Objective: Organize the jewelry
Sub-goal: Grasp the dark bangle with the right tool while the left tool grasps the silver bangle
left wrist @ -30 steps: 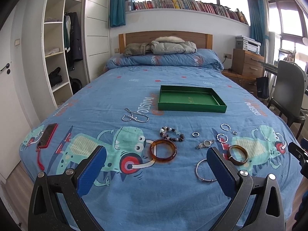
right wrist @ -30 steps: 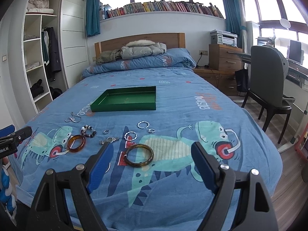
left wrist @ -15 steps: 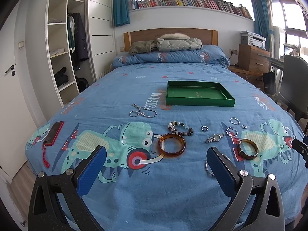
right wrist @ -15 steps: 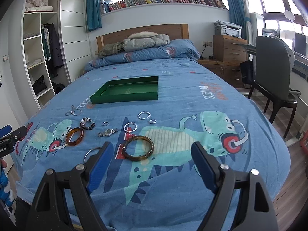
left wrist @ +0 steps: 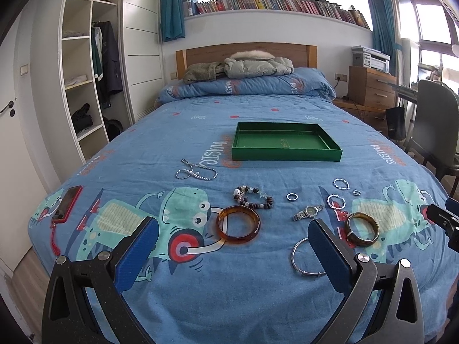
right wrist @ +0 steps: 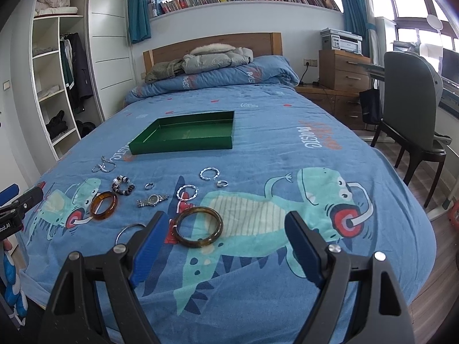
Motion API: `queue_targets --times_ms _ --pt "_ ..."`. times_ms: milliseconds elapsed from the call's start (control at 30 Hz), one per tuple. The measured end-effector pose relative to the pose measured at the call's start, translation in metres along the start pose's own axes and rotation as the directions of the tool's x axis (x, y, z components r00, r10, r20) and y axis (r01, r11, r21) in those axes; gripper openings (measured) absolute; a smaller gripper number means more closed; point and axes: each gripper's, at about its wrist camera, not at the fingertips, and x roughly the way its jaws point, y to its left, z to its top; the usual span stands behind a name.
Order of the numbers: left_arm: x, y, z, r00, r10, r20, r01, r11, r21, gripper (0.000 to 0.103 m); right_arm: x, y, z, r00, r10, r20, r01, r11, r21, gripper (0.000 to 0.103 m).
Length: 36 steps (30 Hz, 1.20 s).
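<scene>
Fingers wide on both grippers, nothing held; dark amber bangle [right wrist: 198,226] lies flat just ahead of right gripper [right wrist: 226,242], nearer than left gripper [left wrist: 233,253].

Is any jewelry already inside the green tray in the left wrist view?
No, the green tray holds no jewelry; pieces such as the amber bangle and wristwatch lie on the bedspread.

Bed cover [left wrist: 258,301]: matt printed cloth, slightly rumpled. Green tray [left wrist: 287,154]: smooth, faint sheen, probably card. Amber bangle [left wrist: 238,223] at the tray's 6 o'clock: glossy, translucent, resin-like. Darker bangle [right wrist: 198,226]: glossy. Open ring bangle [left wrist: 298,261], watch [left wrist: 307,212], chain [left wrist: 195,172]: shiny metal. Gripper fingers [right wrist: 149,246]: matt blue pads, black plastic arms. Headboard [left wrist: 246,50]: smooth wood.
</scene>
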Motion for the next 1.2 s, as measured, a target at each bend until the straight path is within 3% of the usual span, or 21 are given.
queue_targets --times_ms 300,433,600,833,967,1100,1200 --pt "0.032 -0.018 -0.015 0.992 -0.068 -0.107 0.072 0.997 0.035 0.102 0.031 0.005 0.001 0.997 0.013 -0.075 -0.015 0.999 -0.033 0.081" --pt "0.055 -0.027 -0.025 0.972 -0.134 -0.191 0.143 0.989 0.036 0.085 0.054 0.008 -0.001 0.991 0.037 -0.132 -0.044 0.998 -0.053 0.078" --pt "0.086 -0.037 -0.034 0.937 -0.203 -0.283 0.215 0.977 0.009 0.074 0.092 0.008 -0.003 0.972 0.071 -0.225 -0.084 0.995 -0.052 0.045" --pt "0.131 -0.054 -0.046 0.894 -0.226 -0.387 0.253 0.967 0.019 0.049 0.141 0.008 -0.011 0.939 0.09 -0.333 -0.118 0.991 -0.066 0.031" --pt "0.14 -0.067 -0.047 0.902 -0.205 -0.381 0.254 0.964 0.084 0.046 0.159 0.008 -0.016 0.926 0.078 -0.369 -0.117 0.989 -0.085 0.028" --pt "0.147 -0.081 -0.042 0.901 -0.212 -0.379 0.281 0.95 0.137 0.012 0.168 0.01 -0.017 0.926 0.065 -0.372 -0.114 0.987 -0.112 0.021" --pt "0.148 -0.09 -0.039 0.908 -0.202 -0.366 0.282 0.943 0.179 0.005 0.172 0.014 -0.016 0.929 0.056 -0.366 -0.117 0.982 -0.148 0.01"
